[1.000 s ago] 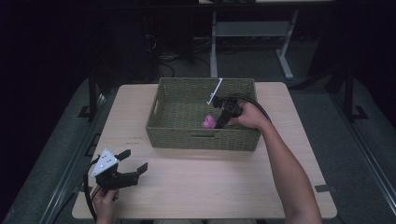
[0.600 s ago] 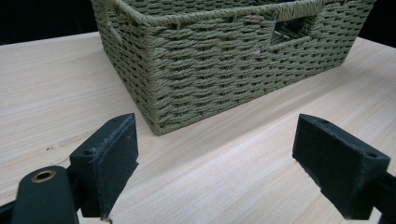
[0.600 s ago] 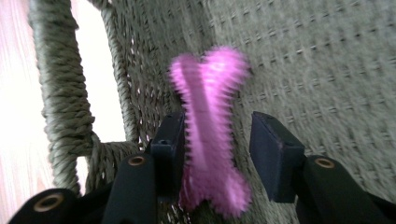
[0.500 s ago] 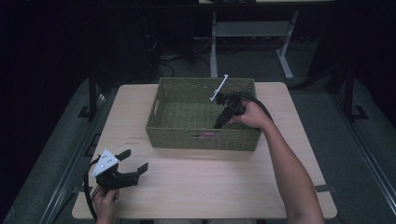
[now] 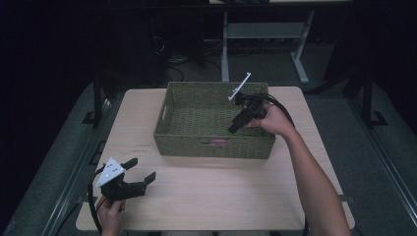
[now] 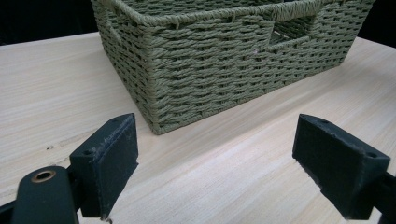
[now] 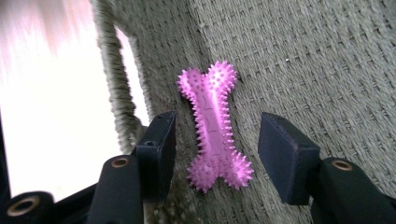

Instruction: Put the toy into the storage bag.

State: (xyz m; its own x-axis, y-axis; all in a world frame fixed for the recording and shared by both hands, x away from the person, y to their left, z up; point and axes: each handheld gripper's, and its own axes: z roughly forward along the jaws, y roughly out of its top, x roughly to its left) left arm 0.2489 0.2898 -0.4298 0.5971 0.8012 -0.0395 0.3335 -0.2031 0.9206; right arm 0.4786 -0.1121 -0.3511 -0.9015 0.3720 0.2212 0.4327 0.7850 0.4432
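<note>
Since a sec ago the right gripper (image 5: 235, 127) has let go of the pink bone toy (image 7: 214, 127) and come up a bit; its fingers (image 7: 159, 154) have just been opening, and the toy sits in the gap btwn them w/o touching either pad. A sec back the toy was up at the fingers above the basket floor; now it lies flat on the woven floor inside the green basket (image 5: 169, 105), close to the near wall, at approx 5 o'clock of the basket's middle in the high view. A bit of pink (image 5: 217, 142) shows thru the handle slot in the near wall. Left hand hasn't shifted.

Right gripper view: the toy is spiky, knobbed at both ends, long axis running roughly 12 to 6 o'clock, slightly tilted. Basket wall and its handle slot stand at 9–10 o'clock of the toy, bright wood showing thru the slot. Fingers are partly apart, moderately wide, nothing gripped.

High view: the right hand (image 5: 273, 120) holds its gripper over the basket's right half, pointing down toward 7 o'clock; its cable loops back over the wrist. Basket sits at the far middle of the surface (image 5: 246, 196).

Left gripper (image 5: 140, 169) rests at 7 o'clock on the surface, well apart from the basket, pointing toward 3 o'clock. Its fingers (image 6: 109, 158) stand wide, nothing btwn them but bare wood; left gripper view looks at the basket's near corner.
</note>
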